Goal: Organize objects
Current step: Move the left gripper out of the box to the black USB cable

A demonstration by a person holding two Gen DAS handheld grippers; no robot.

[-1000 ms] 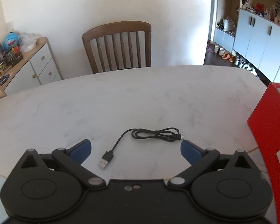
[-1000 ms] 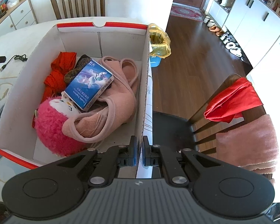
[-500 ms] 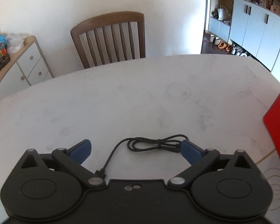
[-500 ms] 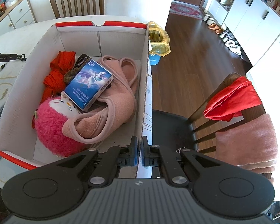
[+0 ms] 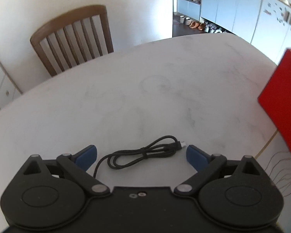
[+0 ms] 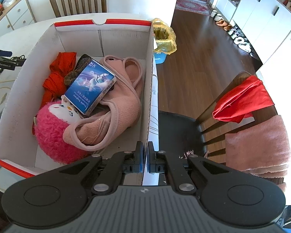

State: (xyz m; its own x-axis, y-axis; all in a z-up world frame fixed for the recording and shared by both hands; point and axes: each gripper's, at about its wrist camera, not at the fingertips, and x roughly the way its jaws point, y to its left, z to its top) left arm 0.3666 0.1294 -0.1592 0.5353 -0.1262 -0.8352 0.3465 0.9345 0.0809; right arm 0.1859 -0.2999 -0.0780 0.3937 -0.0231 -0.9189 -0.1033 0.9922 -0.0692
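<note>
We've dropped left gripper [image 5: 141, 154] over cable [image 5: 145, 151]; it now sits between closing jaws, ungrasped. Right gripper [image 6: 145, 160] clamps box wall [image 6: 152, 89].

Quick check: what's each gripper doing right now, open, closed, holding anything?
Left gripper: open, jaws closing around the black cable, not gripping.
Right gripper: shut on the box wall.

Left gripper [image 5: 141, 154] fingers closing; right gripper [image 6: 145, 158] clamped
</note>
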